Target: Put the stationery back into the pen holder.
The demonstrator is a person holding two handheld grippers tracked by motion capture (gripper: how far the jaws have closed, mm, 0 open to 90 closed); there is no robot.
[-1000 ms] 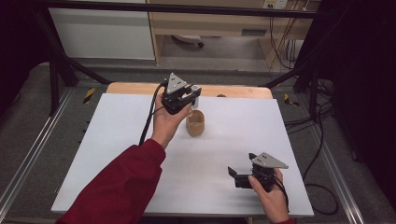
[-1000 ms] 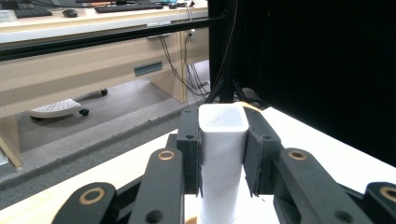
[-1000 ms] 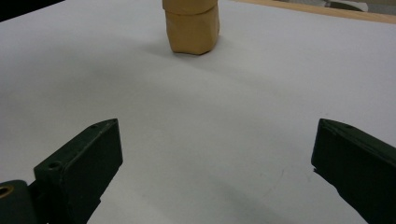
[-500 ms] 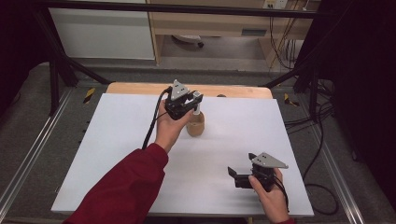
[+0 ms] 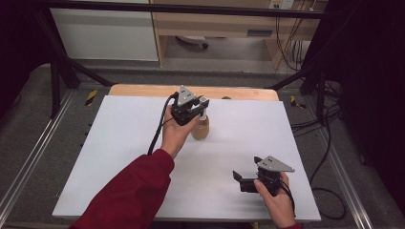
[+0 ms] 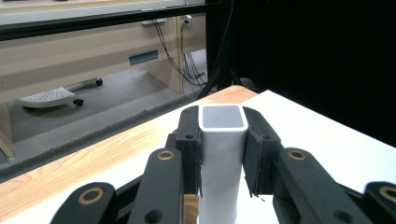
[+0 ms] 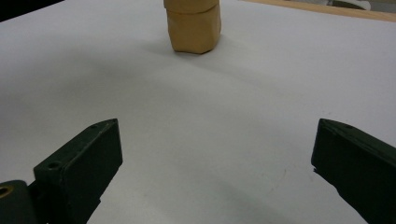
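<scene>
My left gripper (image 5: 202, 108) is shut on an upright white square-section block (image 6: 223, 154), with one jaw pressed against each side of it. The block hangs just over a tan wooden cup (image 5: 201, 130) that stands at mid-table toward the back. A sliver of the cup (image 6: 189, 208) shows under the jaws. Whether the block's lower end is inside the cup is hidden. My right gripper (image 5: 240, 181) rests low near the table's front right, open, with nothing between its jaws. In the right gripper view the cup (image 7: 192, 25) stands far ahead of that gripper (image 7: 219, 154).
A white sheet (image 5: 119, 157) covers the table, with a wooden strip (image 5: 143, 90) bare along the far edge. Cables (image 5: 329, 143) lie on the floor at the right. A black frame post (image 5: 59, 71) stands at the back left.
My left gripper has moved right and a little toward me with the white block, from beside the cup to over it. The right gripper has stayed put.
</scene>
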